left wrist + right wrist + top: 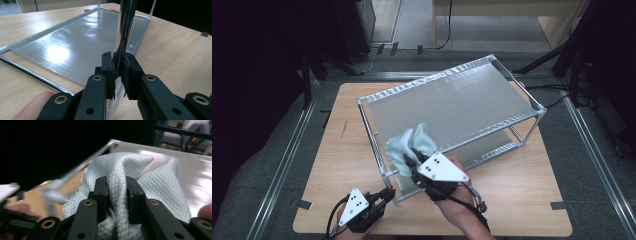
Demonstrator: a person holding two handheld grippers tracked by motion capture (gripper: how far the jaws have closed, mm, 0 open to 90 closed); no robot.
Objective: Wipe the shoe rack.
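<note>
Item: cloth (414,141), pale blue, waffle weave. It is bunched and pressed on the near left corner of the rack's (452,97) top shelf, and is gripped by the right claw (411,159), whose jaws are clamped on a fold of it, as seen in the right gripper view (117,195).

Step in hand, as judged: wiping of the top shelf, begun at the near corner. Most of the shelf lies beyond the cloth, so the work is judged to be early. The next move calls for the cloth to be kept flat under pressure and drawn across the shelf toward the far side while the rack is held steady.

Support: the left claw (117,72) is clenched on the rack's near corner post (124,32), low down, close to the surface (347,165).

Holders: two shelves, upper and lower. Nothing but the cloth is carried on the upper; nothing is seen on the visible part of the lower shelf (75,45).
</note>
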